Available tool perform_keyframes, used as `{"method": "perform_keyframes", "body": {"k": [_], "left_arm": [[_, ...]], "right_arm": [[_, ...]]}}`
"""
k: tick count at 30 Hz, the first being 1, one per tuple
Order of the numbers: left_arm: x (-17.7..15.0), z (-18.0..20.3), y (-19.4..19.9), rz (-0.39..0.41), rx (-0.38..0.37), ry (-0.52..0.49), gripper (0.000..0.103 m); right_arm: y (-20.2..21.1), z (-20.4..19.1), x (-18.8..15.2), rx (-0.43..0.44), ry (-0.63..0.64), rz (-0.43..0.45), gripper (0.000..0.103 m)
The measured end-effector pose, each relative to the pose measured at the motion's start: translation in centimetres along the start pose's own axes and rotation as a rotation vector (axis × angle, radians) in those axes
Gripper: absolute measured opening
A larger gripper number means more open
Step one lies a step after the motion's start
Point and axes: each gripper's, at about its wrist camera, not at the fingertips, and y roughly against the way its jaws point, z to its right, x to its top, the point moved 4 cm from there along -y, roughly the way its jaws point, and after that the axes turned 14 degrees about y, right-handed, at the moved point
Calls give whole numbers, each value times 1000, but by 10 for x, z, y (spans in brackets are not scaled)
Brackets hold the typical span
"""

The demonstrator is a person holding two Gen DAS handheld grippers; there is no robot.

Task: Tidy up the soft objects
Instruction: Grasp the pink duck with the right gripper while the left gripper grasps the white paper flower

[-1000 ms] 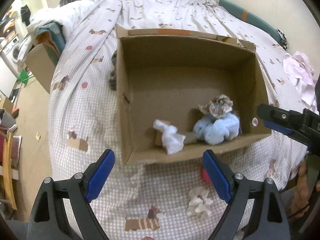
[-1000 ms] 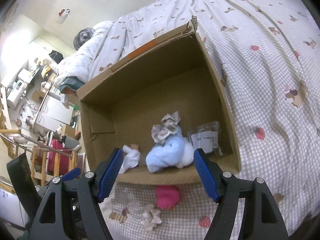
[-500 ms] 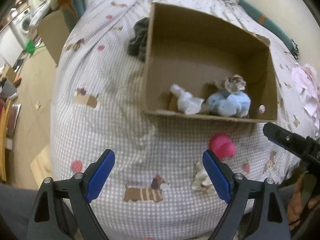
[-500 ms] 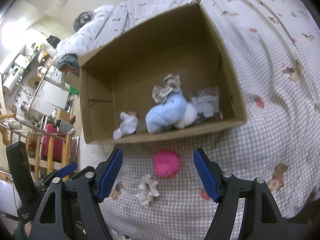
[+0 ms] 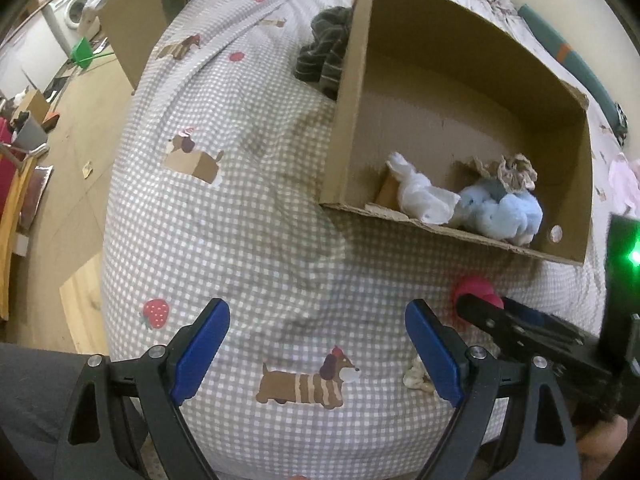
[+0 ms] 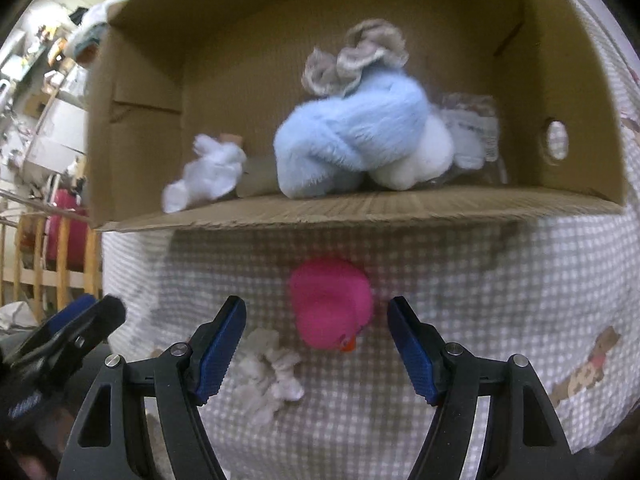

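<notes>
Right tool (image 6: 316, 344): blue pads spread wide, empty, framing the pink rubber duck (image 6: 330, 306) without touching it. Duck lies on the grey-checked bedspread (image 6: 460, 300), just before the open brown cardboard box (image 6: 360, 206); a white ruffled scrunchie (image 6: 266, 374) sits beside it by the left pad. Box holds a pale-blue plush toy (image 6: 352, 136), a white cloth bundle (image 6: 208, 170) and a beige frilled scrunchie (image 6: 356, 54). Left tool (image 5: 316, 348): spread, empty, over bare bedspread left of the box; a dark striped garment (image 5: 326, 54) lies by the box's outer wall.

I see a wooden floor (image 5: 72, 128) left of the bed, a washing machine (image 5: 74, 14) farther back.
</notes>
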Motion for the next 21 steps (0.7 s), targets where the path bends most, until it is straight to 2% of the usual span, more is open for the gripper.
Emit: {"method": "perform_keyframes", "body": {"k": [4,5,6,7,8,13,17,21], "left_arm": [[-5,6,-3,-10,6,-30,88],[-6,8,-4,-13,6,-37,88],[-7,10,-5,-15,6,-44,88],[-9,13,-7,-20,7,-55,88],[-11,15,-8,-22,7,-62,88],[-26,31,-18,-53,-9,-137,88],[-48,52,-30,-70,15,-258,88],[-69,74,-41,-101,-20,-341,88]], "right_arm": [[-7,1,4,-37,17,-18,77],[-8,1,4,-42,25,-22,73],[-9,0,4,-55,34,-27,59],[-9,0,4,-68,45,-34,51],[-11,-1,4,-66,51,-40,48],[1,-6,-2,-80,85,-6,48],[15,7,-11,-85,58,22,48],[24,21,-20,-78,27,40,48]]}}
